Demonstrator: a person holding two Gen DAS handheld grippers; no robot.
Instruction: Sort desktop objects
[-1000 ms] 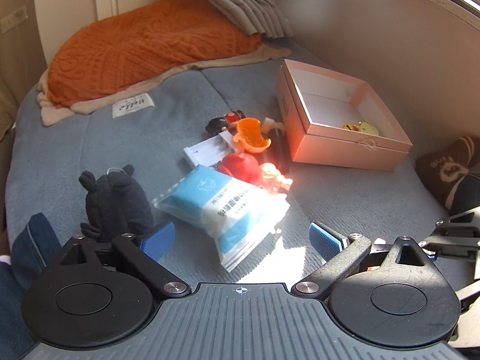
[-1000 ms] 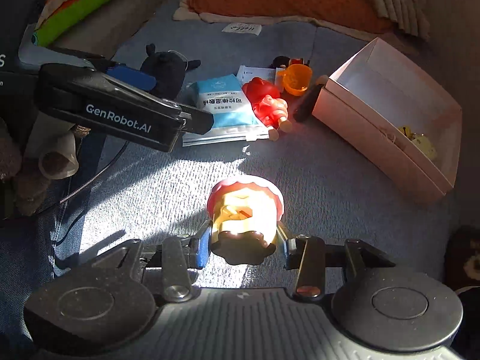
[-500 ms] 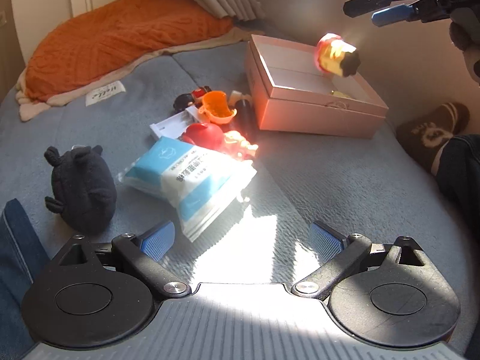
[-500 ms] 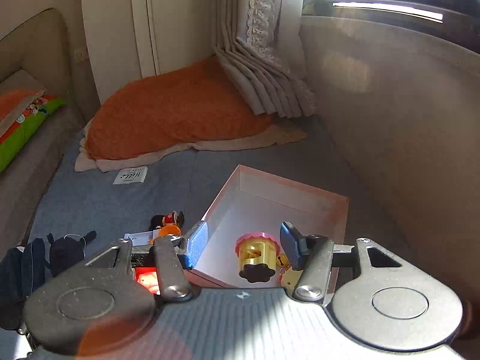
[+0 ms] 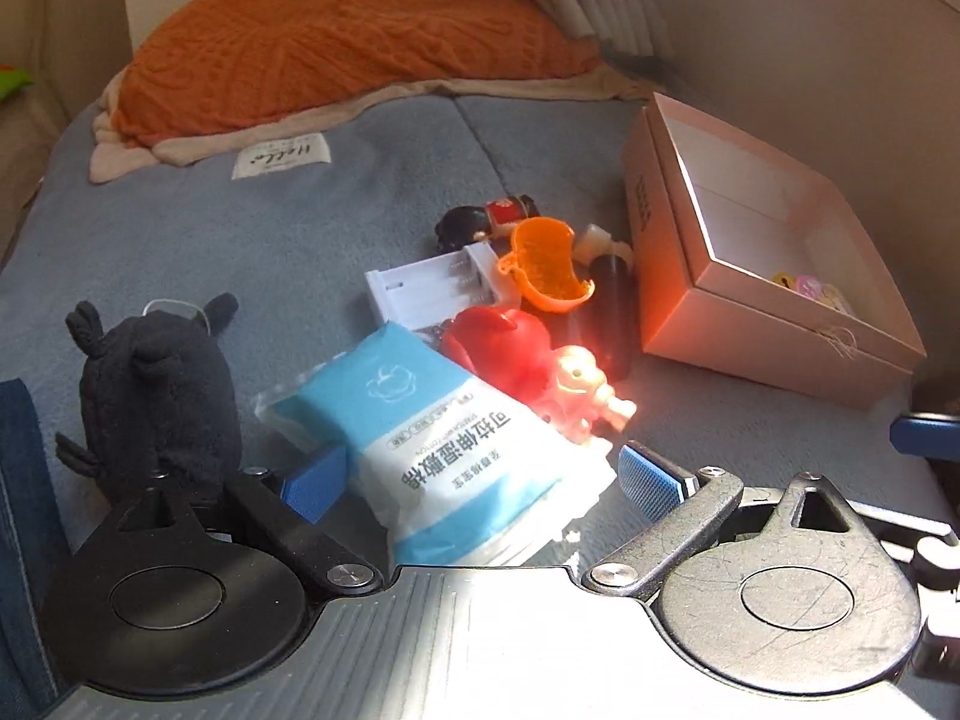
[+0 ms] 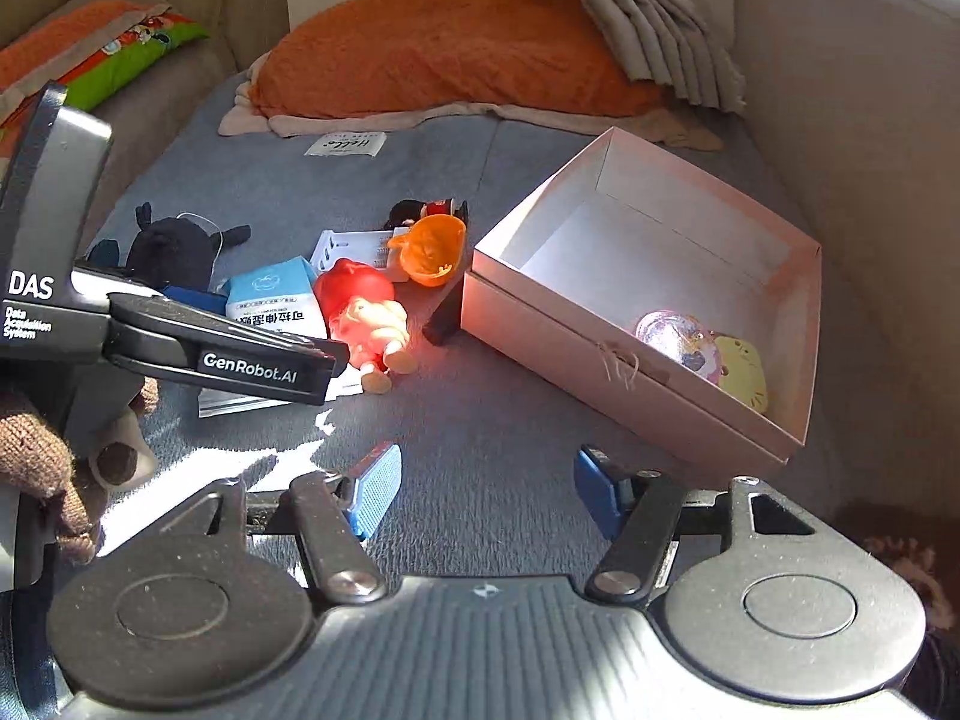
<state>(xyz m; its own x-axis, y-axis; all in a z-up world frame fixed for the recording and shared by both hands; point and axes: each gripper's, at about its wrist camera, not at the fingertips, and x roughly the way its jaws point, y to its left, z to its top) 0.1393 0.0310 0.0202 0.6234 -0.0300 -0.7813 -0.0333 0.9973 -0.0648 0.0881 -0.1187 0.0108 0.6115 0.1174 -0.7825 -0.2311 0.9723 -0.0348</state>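
The right gripper (image 6: 486,495) now hangs empty over bare blue-grey mat (image 6: 492,408); its jaws have just been opening, with nothing between them. A second ago it held a red-capped yellow toy. That toy (image 6: 675,330) now lies in the near corner of the pink box (image 6: 606,360), touching a flat yellow toy (image 6: 744,381). The box is stiff card, square, white inside, and sits toward the mat's right edge.

The left gripper (image 5: 480,480) has come lower, and its jaws stand wide, released, either side of the near end of a glossy blue-and-white packet (image 5: 444,438); whether the pads touch it I cannot tell. Beside the packet, mid-mat, lie a shiny red-headed plastic doll (image 5: 528,360), an orange plastic cup (image 5: 549,267), a white ribbed tray (image 5: 432,288) and a dark cylinder (image 5: 612,312). A fuzzy black plush (image 5: 156,402) stands toward the mat's left edge. A nubbly orange blanket (image 5: 348,36) is heaped along the far edge.
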